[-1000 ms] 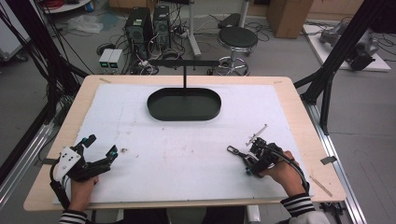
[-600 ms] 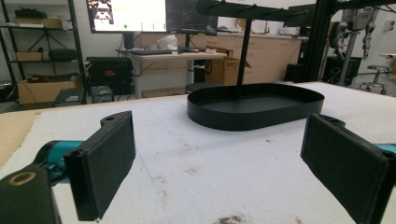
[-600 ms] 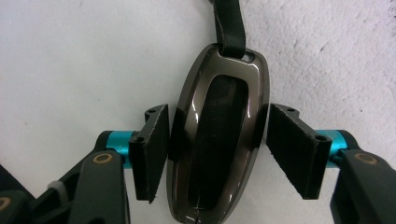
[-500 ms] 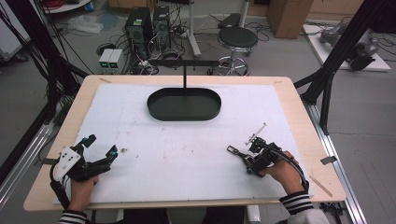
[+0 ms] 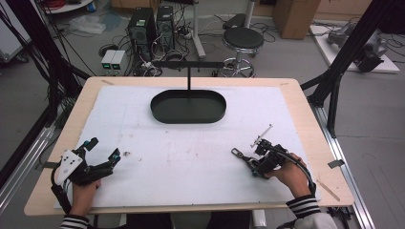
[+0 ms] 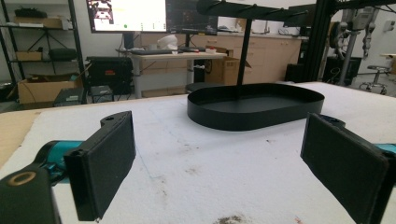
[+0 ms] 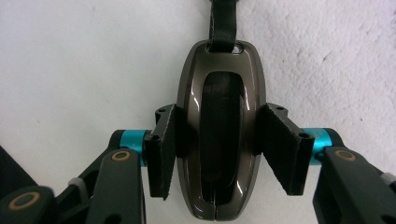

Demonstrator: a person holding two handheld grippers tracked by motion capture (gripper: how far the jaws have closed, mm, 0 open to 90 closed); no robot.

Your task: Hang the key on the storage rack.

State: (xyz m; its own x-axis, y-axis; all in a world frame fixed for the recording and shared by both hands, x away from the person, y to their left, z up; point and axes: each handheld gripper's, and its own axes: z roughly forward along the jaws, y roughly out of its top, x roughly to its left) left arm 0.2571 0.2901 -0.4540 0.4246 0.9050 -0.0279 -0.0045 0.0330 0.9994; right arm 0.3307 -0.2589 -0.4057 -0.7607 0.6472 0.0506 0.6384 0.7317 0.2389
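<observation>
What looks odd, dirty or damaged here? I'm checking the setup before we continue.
Nothing is damaged or spilled. The white mat carries faint brownish stains, one near the left gripper. The black tray sits level. The right gripper grips a glossy key fob squarely between its fingers.

We hold the left gripper (image 5: 101,150) low at the near left, its two black jaws spread wide with nothing between them. Our right hand (image 5: 290,172) holds the right gripper (image 7: 219,140) at the near right, jaws pressed against both sides of a glossy dark brown oval key fob (image 7: 218,135).
</observation>
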